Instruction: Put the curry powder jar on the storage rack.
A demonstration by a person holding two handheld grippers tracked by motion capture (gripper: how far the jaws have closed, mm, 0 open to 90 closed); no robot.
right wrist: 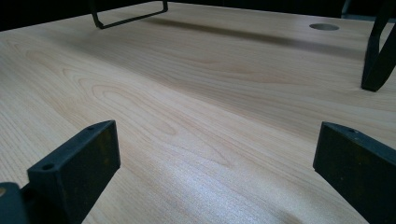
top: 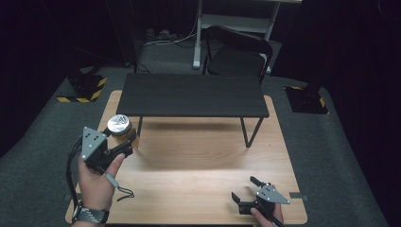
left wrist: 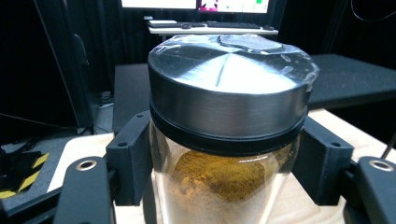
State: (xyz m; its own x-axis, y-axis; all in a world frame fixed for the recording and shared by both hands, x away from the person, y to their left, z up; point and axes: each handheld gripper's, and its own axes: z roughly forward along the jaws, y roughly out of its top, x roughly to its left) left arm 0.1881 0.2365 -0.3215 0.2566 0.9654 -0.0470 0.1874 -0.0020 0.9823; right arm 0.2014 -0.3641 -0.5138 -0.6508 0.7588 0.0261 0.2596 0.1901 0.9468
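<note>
The left tool (top: 124, 142) in the high view grips a jar (top: 122, 131) with a silver lid (top: 118, 124), near the left edge of the wooden bench (top: 198, 170) and just in front of the left end of the small black shelf (top: 191, 94) that stands on it. The left hand (top: 97, 182) comes from the bottom edge, with the thumb up along the tool body and a watch on the wrist. The right tool (top: 245, 188) is low at the front right of the bench, its jaws spread apart and nothing between them; the right hand (top: 265, 215) holds it from behind.

In the left gripper view the jar (left wrist: 224, 182) sits between the two black jaws, which press on the glass at both sides just under the lid (left wrist: 229, 88). Yellow-brown powder (left wrist: 219, 175) is inside.

In the right gripper view the jaws stand wide apart over the bare bench (right wrist: 196, 116), with a shelf leg (right wrist: 378, 56) at the far right.
</note>
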